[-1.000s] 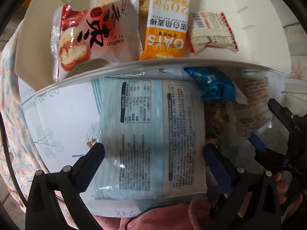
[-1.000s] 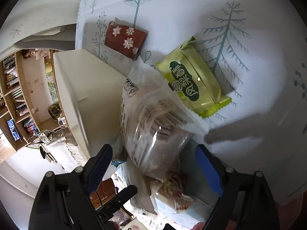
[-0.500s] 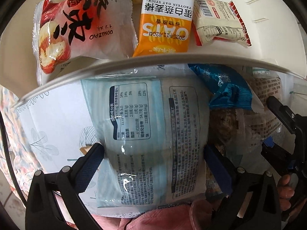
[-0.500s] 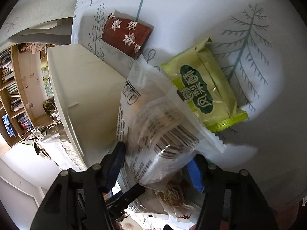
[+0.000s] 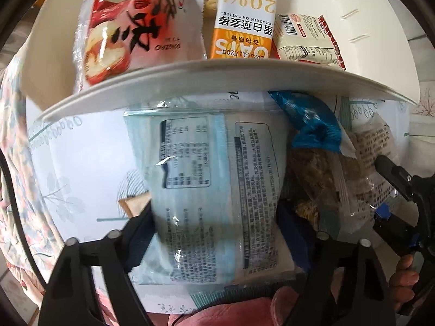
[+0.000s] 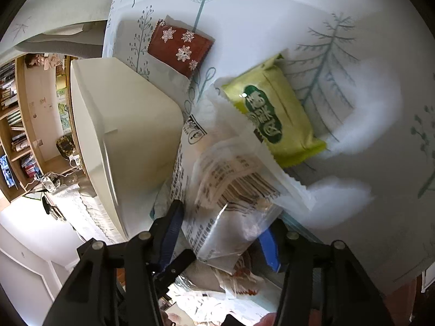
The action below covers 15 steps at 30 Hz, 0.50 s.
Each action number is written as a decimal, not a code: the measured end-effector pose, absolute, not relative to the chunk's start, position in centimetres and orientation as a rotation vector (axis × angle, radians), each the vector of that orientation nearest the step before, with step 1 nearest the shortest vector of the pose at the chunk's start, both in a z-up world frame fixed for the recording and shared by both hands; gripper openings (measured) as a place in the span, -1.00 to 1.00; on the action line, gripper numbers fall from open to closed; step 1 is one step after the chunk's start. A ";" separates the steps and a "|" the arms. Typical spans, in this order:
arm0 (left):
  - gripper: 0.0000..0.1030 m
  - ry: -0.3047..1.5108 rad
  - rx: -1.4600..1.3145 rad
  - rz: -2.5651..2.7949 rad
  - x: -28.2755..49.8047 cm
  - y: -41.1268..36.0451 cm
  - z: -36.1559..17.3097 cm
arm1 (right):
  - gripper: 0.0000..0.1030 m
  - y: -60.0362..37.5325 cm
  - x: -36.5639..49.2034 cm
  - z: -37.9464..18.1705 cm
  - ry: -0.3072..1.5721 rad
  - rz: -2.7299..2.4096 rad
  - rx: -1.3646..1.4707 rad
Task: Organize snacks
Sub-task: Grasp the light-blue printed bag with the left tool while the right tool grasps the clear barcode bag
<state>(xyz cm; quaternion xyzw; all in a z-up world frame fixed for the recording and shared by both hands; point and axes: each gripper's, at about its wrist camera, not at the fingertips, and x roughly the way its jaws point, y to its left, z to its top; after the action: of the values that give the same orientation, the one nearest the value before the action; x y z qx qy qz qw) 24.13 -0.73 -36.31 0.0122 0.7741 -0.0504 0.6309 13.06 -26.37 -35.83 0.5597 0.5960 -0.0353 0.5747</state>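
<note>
The left gripper has its fingers pressed against both sides of a pale blue snack packet, which lies on the counter just near of the white bin. The right gripper pinches a clear wrapped snack beside the bin's wall, near a green packet and a red snowflake packet.

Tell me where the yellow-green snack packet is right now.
In the right wrist view, the yellow-green snack packet lies on the tree-print tablecloth, right of the brown snowflake packet.
</note>
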 end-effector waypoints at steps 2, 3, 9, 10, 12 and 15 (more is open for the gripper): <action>0.39 1.769 0.015 -0.117 23.9 -0.5 -35.7 | 0.01 -26.4 12.6 -35.4 1.406 -0.082 1.291; 0.37 1.772 0.010 -0.118 23.8 -0.4 -35.6 | 0.00 -26.5 12.4 -35.1 1.406 -0.079 1.281; 0.24 1.755 -0.011 -0.107 21.9 0.3 -34.6 | -0.13 -26.7 11.3 -33.4 1.389 -0.054 1.239; 0.23 1.754 -0.013 -0.107 21.8 0.9 -34.5 | -0.16 -26.7 11.2 -33.0 1.381 -0.049 1.233; 0.21 1.746 -0.012 -0.108 21.4 1.2 -34.0 | -0.22 -26.8 10.8 -32.3 1.366 -0.039 1.237; 0.21 1.744 -0.012 -0.113 20.3 1.6 -33.3 | -0.28 -26.9 10.2 -31.2 1.358 -0.025 1.232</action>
<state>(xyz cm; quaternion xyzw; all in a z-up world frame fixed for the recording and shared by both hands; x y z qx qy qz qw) 20.34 1.55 -33.32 -0.0055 0.7651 -0.0497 0.6419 10.21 -26.91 -31.23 0.5330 0.5880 -0.0109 0.6083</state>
